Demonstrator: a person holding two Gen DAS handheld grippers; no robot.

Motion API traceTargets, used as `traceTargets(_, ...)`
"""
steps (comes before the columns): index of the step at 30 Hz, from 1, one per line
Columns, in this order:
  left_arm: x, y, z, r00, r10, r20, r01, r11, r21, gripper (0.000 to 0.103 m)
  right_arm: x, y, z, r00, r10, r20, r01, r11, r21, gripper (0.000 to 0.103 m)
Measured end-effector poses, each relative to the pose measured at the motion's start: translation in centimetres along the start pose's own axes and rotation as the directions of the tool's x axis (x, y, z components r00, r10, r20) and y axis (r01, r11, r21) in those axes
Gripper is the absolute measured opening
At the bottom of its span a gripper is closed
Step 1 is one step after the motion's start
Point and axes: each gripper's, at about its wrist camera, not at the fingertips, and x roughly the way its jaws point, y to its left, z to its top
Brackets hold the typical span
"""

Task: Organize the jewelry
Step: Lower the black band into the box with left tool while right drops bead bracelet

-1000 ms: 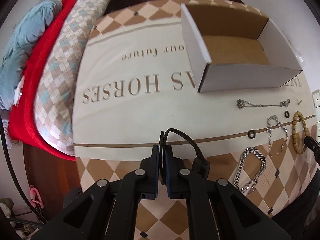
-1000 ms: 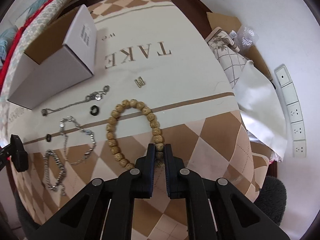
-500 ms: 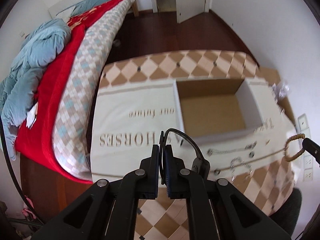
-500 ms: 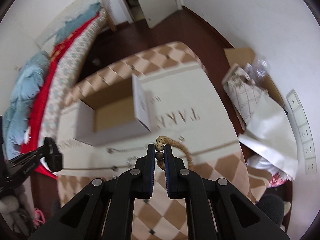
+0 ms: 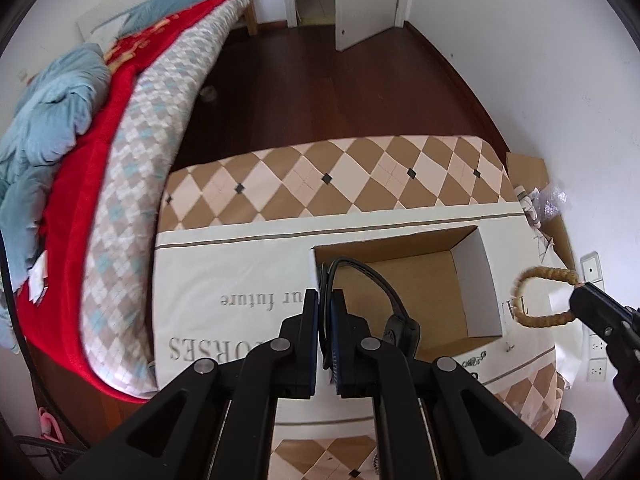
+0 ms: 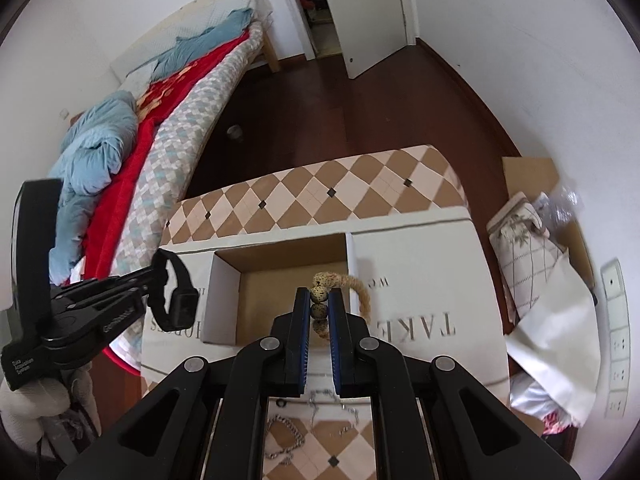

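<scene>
My right gripper (image 6: 320,312) is shut on a wooden bead bracelet (image 6: 320,296) and holds it in the air above the near edge of an open white cardboard box (image 6: 224,292). The bracelet also shows at the right of the left wrist view (image 5: 540,298). My left gripper (image 5: 324,320) is shut on a black watch (image 5: 394,322), held high over the box (image 5: 486,280); the watch also shows in the right wrist view (image 6: 176,300). Silver chains (image 6: 286,436) lie on the table below my right gripper.
The table wears a cream and brown diamond cloth (image 5: 360,176) with printed words. A bed with red and blue bedding (image 5: 80,120) stands to the left. Bags and cardboard (image 6: 540,248) sit by the right wall. Dark wood floor (image 5: 340,88) lies beyond the table.
Both grippers have risen well above the table and moved over the box. The bead bracelet has been lifted off the cloth. The watch stays in my left gripper.
</scene>
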Motion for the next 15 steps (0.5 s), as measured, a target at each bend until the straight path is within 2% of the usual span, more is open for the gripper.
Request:
traceTargets(9,4.8,-1.1,0.9,0.995,-0.036,-0.094,0.038,0.999,0.011,0.005,6.0,0.0,0.7,0.992,0.042,-0.119,-0.041,0.999,0.007,0.009)
traceTargets(15,6.6,-1.5,1.0,0.985,-0.089,-0.148,0.089,0.996,-0.006,0.013,8.4,0.0,0.1,0.984,0.058,-0.17,-0.06,0.998,-0.006,0.009)
